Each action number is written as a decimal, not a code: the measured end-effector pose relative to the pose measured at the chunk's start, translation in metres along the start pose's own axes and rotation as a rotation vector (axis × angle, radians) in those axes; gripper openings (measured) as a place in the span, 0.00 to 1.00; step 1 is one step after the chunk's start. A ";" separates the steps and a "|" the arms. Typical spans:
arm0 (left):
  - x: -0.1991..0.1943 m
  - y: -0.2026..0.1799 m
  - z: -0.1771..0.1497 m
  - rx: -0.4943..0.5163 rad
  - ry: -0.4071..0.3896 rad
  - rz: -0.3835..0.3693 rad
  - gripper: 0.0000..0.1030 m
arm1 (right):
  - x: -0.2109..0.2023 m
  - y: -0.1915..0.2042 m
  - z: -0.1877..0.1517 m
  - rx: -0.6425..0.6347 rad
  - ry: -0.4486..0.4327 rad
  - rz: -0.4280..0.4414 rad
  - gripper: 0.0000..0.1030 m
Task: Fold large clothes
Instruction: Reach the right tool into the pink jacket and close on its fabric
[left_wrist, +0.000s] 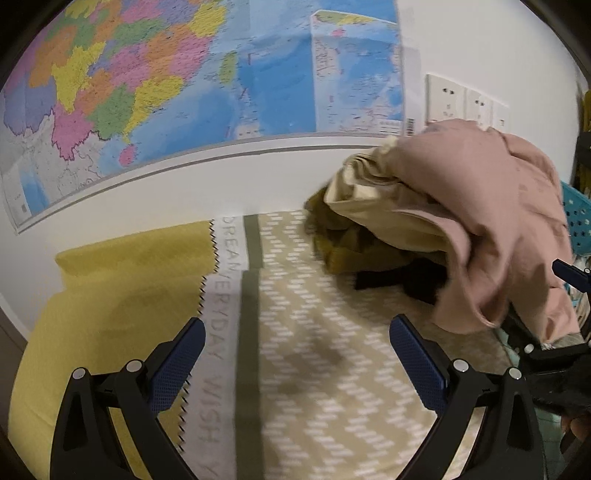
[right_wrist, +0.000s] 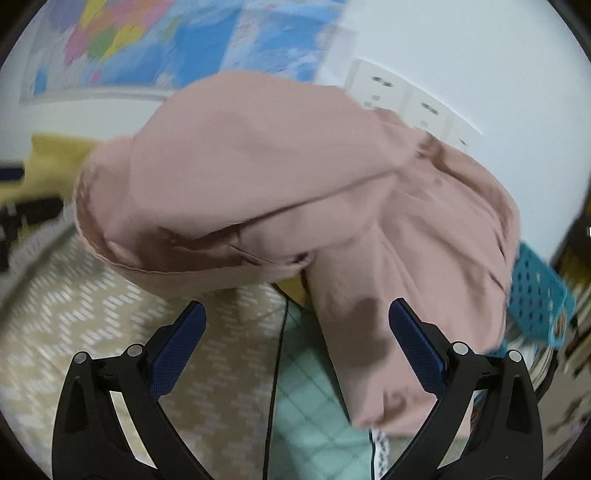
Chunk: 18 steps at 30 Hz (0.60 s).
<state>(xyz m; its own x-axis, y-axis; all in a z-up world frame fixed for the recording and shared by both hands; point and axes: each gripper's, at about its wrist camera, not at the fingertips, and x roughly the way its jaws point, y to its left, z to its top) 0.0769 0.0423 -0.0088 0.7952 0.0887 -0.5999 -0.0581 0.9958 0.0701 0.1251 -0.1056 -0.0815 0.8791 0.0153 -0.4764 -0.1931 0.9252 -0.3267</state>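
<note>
Both tools gape empty – left tool (left_wrist: 297, 354), right tool (right_wrist: 297, 336) – pink garment (right_wrist: 295, 177) heaped on the far-right pile (left_wrist: 369, 229), likely dragging other clothes along if grabbed.
</note>
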 end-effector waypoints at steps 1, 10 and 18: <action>0.003 0.003 0.002 -0.003 0.002 0.004 0.94 | 0.005 0.004 0.001 -0.022 -0.001 -0.004 0.95; 0.025 0.013 0.023 0.010 -0.007 0.030 0.94 | 0.050 -0.016 0.032 0.022 -0.023 0.055 0.28; 0.002 0.001 0.062 0.145 -0.197 -0.049 0.94 | -0.042 -0.102 0.058 0.210 -0.229 0.252 0.07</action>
<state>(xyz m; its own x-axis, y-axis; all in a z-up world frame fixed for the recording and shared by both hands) 0.1159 0.0426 0.0396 0.8979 0.0209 -0.4397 0.0589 0.9842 0.1671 0.1327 -0.1788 0.0191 0.8946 0.3136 -0.3184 -0.3425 0.9388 -0.0376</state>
